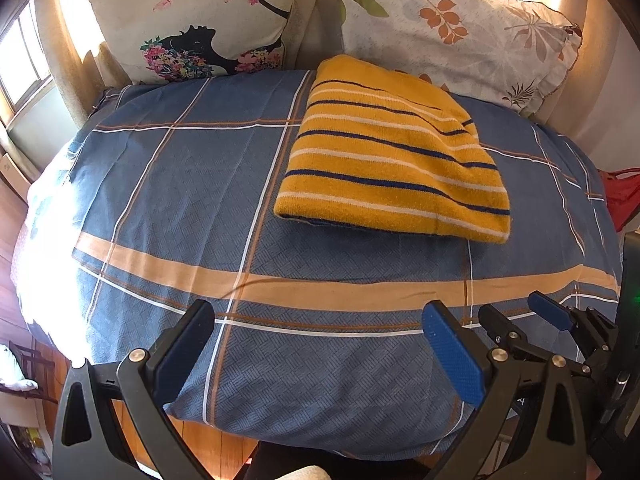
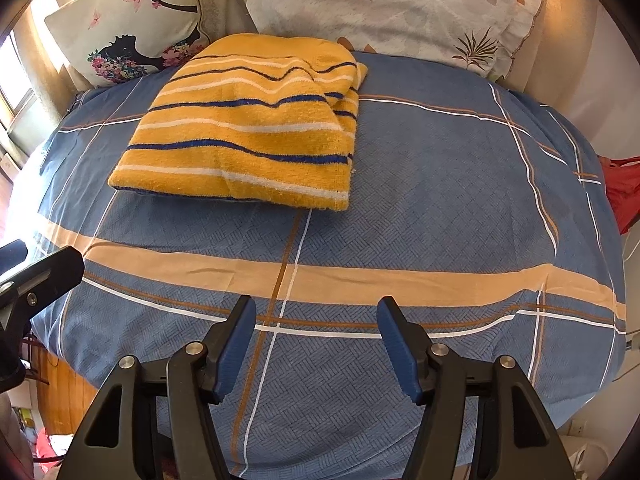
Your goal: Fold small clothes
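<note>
- Left wrist view: the left gripper (image 1: 320, 344) hangs over the near edge of the blue plaid bedsheet (image 1: 168, 208), fingers spread wide, nothing between them. The right gripper (image 1: 520, 318) shows at the right, partly cut off, its fingers also apart.
- The folded yellow striped garment (image 1: 394, 152) lies far right on the sheet, well apart from both grippers; its underside layers are hidden. A red item (image 1: 622, 196) at the right rim is too cropped to identify.
- Right wrist view: the right gripper (image 2: 318, 334) is spread and empty above bare sheet (image 2: 460, 184). The garment (image 2: 248, 128) lies far left, near the silhouette pillow (image 2: 120, 28) and the leaf-print pillow (image 2: 400, 4).
</note>
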The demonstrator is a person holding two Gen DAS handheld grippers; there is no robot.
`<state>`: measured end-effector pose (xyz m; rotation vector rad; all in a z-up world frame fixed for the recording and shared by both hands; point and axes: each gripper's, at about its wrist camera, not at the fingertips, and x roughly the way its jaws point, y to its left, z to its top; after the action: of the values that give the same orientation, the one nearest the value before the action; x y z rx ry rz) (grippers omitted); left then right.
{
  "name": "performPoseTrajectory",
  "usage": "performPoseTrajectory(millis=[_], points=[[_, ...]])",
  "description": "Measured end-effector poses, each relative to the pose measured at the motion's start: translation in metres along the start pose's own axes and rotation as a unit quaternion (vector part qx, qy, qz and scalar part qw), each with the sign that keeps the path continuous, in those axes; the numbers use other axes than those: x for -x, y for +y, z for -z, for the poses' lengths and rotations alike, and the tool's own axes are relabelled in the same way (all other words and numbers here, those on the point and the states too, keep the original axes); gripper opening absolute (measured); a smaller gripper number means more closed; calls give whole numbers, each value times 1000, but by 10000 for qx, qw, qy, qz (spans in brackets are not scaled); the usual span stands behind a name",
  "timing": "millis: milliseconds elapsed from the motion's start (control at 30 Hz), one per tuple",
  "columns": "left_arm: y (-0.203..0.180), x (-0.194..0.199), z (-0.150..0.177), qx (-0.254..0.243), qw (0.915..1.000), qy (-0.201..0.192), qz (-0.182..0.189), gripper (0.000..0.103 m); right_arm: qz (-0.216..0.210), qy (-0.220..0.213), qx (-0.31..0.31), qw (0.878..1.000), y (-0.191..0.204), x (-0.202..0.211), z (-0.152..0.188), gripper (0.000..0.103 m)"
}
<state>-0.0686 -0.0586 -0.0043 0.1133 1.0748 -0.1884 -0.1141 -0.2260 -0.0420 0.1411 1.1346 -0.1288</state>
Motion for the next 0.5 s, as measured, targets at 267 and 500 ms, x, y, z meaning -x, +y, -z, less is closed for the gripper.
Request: performPoseTrajectory(millis=[267,500], points=[[1,-4,0,54,10000,77,26,103,7,34,14,10000,3,-2,-1,68],[4,-8,-1,97,9999,105,38,103,38,106,12,9999,4,-7,-3,68]])
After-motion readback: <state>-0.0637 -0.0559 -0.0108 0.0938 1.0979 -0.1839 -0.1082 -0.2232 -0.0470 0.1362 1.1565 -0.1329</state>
